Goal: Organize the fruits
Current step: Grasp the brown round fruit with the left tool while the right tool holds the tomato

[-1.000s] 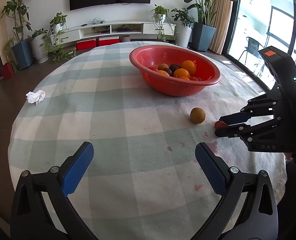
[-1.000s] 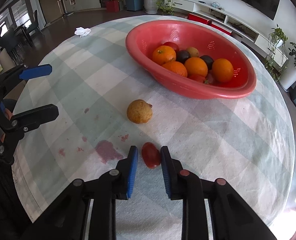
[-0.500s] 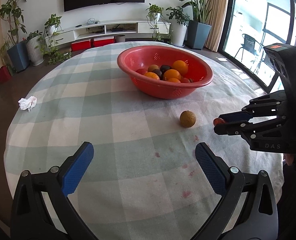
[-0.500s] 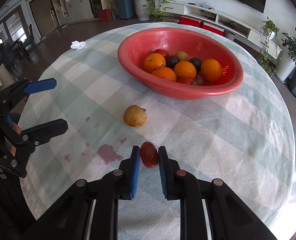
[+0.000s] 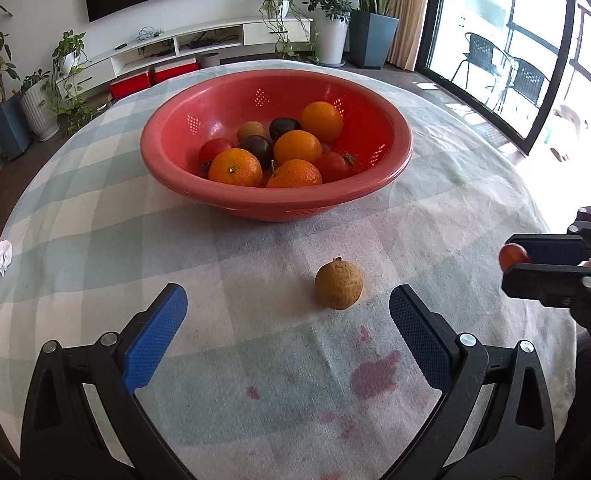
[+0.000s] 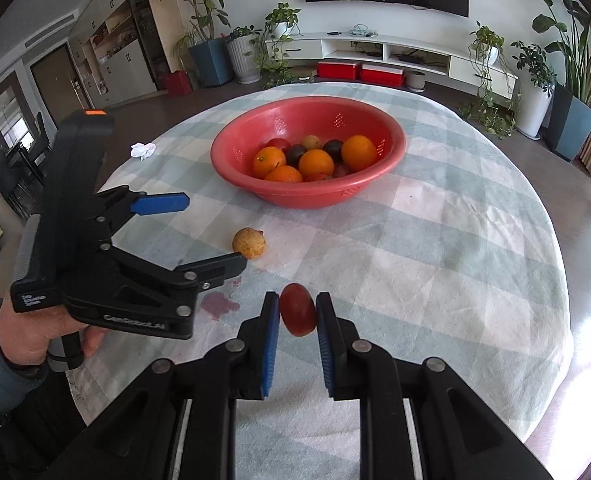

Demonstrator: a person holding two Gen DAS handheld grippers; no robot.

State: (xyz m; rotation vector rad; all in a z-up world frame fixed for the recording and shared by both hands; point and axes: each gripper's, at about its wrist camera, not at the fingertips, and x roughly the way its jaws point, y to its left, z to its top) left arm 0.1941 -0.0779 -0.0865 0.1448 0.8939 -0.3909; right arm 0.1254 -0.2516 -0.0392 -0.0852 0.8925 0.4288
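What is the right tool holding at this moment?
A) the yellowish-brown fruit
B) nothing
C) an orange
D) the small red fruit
D: the right tool is shut on the small red fruit, while the yellowish-brown fruit lies loose on the tablecloth.

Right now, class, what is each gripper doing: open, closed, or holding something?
Left gripper: open, empty, near the yellowish-brown fruit.
Right gripper: closed on the small red fruit.

Two wrist fisheyes, both angled down over the round table

Left view looks along its blue-padded fingers (image 5: 153,340) toward the TV wall; right view faces likewise (from further right); both share the red colander (image 5: 199,184) (image 6: 231,168), close ahead.
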